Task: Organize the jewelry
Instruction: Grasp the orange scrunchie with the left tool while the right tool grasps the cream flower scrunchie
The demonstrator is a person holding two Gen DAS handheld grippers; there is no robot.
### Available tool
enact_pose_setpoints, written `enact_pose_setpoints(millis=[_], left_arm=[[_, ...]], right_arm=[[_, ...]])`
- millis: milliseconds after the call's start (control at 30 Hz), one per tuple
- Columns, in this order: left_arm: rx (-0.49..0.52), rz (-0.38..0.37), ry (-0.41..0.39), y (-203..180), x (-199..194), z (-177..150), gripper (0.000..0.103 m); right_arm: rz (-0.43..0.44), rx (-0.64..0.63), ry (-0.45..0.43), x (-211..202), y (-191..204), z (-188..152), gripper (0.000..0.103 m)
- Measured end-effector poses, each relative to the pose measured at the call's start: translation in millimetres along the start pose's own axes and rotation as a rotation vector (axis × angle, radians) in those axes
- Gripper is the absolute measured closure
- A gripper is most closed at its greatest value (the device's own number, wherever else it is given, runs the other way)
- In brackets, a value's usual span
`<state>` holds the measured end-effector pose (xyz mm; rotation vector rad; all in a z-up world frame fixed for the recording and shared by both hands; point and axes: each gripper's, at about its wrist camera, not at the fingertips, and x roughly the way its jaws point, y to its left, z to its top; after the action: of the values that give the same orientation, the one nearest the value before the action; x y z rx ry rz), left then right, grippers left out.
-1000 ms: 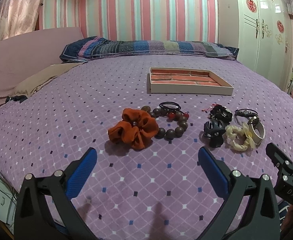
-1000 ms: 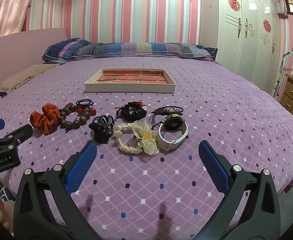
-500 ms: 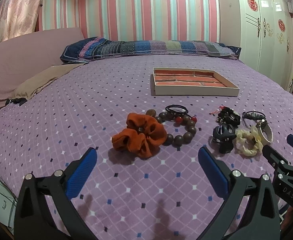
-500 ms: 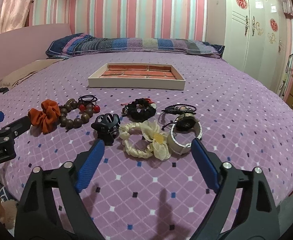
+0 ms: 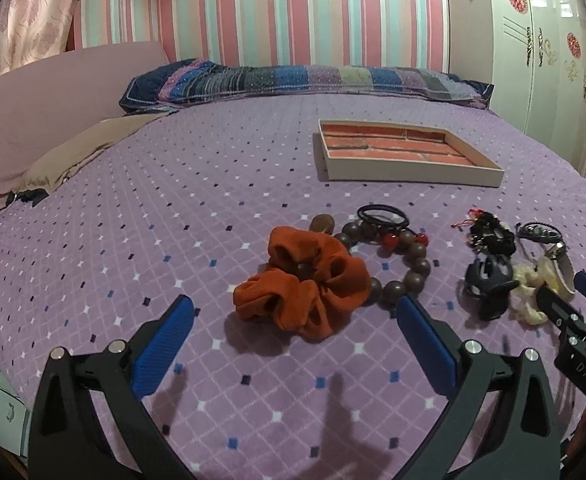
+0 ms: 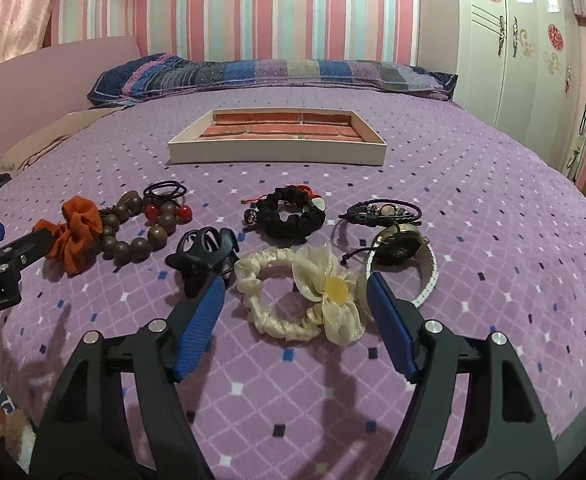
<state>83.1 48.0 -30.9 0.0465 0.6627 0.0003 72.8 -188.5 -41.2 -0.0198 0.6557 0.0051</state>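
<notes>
Purple bedspread (image 6: 473, 208), shallow tray (image 6: 277, 152) bare, both hand-held grippers (image 5: 293, 320) (image 6: 295, 300) spread wide, holding nothing

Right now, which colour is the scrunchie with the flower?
Cream, with a yellow centre; the cream scrunchie shows best in the right wrist view.

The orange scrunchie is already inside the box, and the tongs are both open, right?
Not quite. The orange scrunchie is not in the box; it lies on the purple bedspread just ahead of the left tongs, as the left wrist view shows. The box holds no jewelry. Both the left and right tongs are indeed open.
</notes>
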Motion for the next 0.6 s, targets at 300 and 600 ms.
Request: enact_pose_setpoints(millis=[300,600], left_arm=[[0.01,0.004,0.023,4,29,7,0.004],[-0.031,-0.021,0.067,15,54,8,0.004]], right_arm=[[0.01,0.007,0.057,24,-1,-3,0.036],[0.014,0.031,0.071,37,-6,-2,0.043]])
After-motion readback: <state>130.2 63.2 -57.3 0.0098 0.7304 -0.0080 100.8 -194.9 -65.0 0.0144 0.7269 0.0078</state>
